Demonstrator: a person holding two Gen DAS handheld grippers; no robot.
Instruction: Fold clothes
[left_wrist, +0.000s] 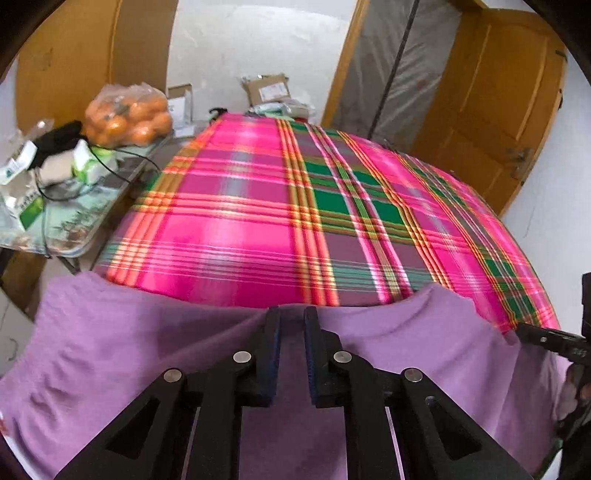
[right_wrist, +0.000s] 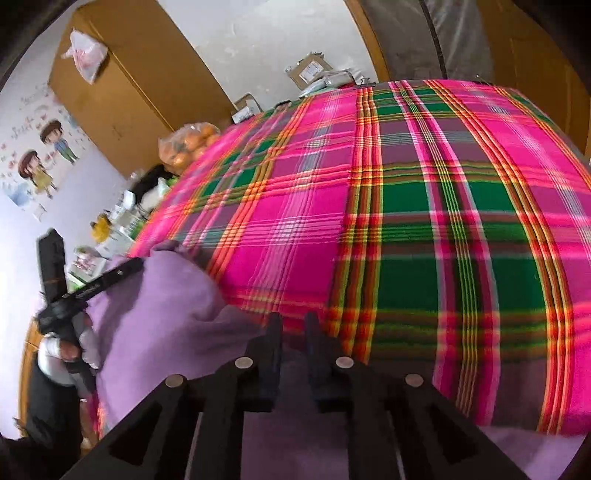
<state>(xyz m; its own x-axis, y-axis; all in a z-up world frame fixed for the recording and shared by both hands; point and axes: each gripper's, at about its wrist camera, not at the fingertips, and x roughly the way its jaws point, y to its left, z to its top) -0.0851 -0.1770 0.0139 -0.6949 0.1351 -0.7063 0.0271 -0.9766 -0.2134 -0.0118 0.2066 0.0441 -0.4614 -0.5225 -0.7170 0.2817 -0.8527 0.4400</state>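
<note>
A soft lilac fleece garment (left_wrist: 110, 354) is held raised at the near edge of a bed covered by a pink, green and orange plaid cloth (left_wrist: 258, 206). The left gripper (left_wrist: 291, 321) is seen with its fingers clamped on the garment's upper edge, cloth filling the narrow gap. The right gripper (right_wrist: 293, 325) appears likewise closed on the fabric, though blur makes this less certain. A bag of oranges (left_wrist: 127, 116) rests on a cluttered side desk (left_wrist: 85, 218) beside the bed.
</note>
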